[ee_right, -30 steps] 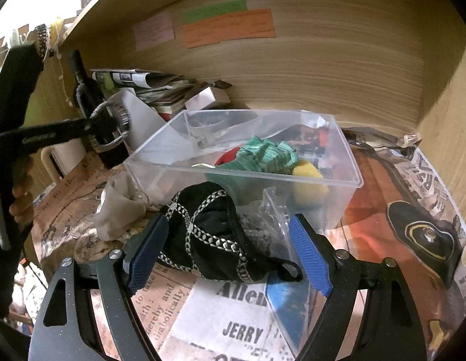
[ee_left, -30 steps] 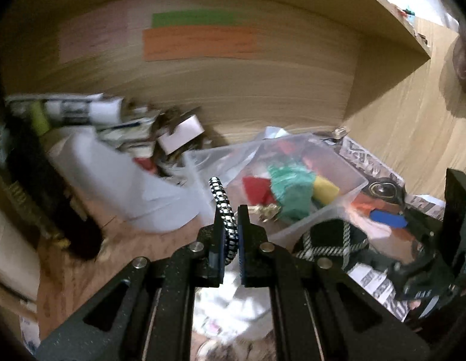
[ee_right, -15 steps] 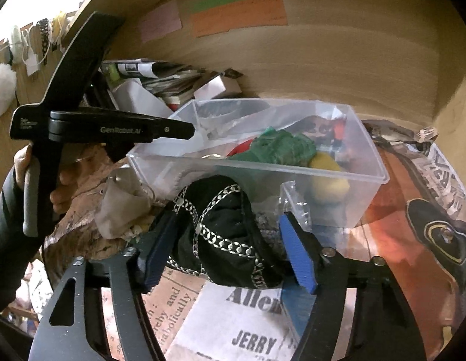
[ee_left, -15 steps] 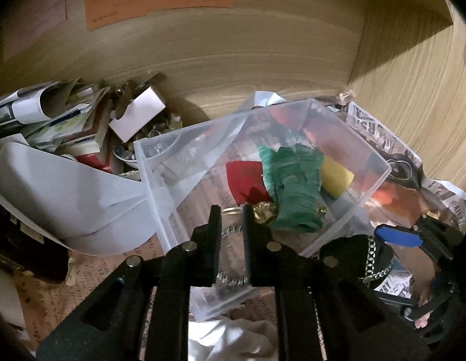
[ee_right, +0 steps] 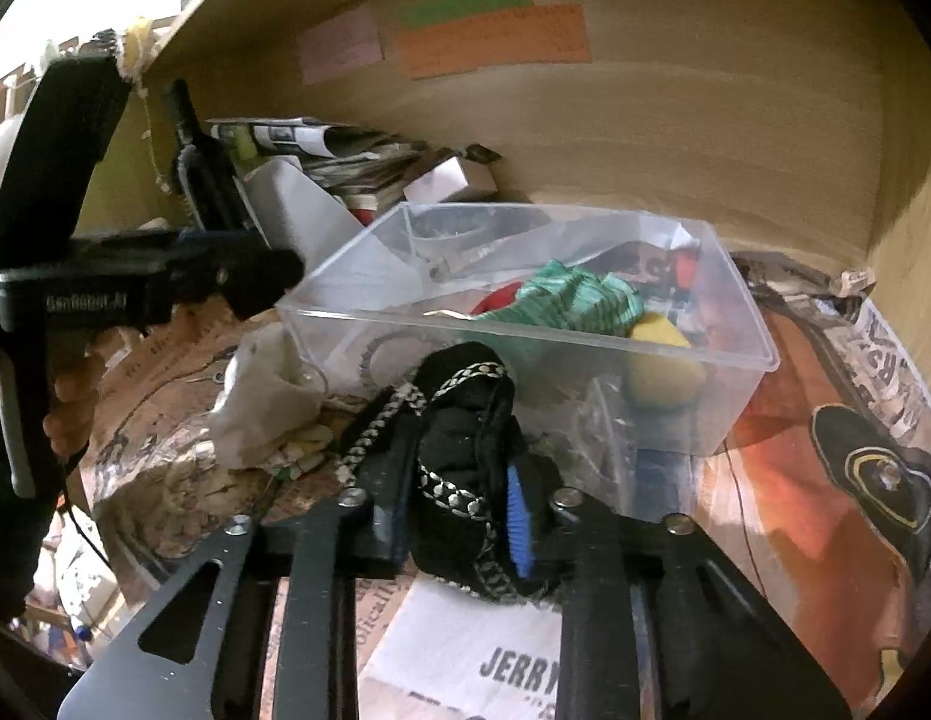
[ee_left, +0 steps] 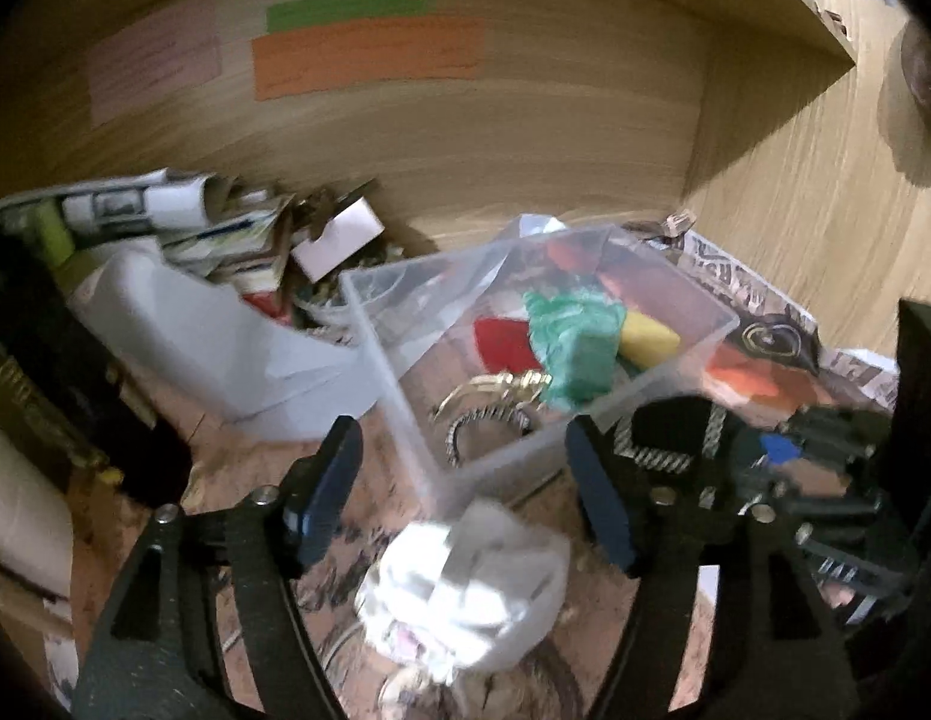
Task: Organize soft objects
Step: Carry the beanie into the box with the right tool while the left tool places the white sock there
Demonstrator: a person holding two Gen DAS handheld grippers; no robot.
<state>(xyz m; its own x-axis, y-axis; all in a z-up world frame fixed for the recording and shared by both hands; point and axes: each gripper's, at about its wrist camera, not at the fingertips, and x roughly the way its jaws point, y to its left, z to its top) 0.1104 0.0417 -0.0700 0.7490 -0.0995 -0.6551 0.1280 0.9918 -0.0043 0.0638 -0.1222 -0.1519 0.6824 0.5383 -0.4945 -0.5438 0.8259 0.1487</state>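
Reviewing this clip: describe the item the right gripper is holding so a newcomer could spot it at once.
Find the clear plastic bin on the newspaper-lined shelf. Just in front of its near wall, the right gripper is shut on a black fabric bundle. Unlike the white cloth to its left, it is black with silver-white braided trim.
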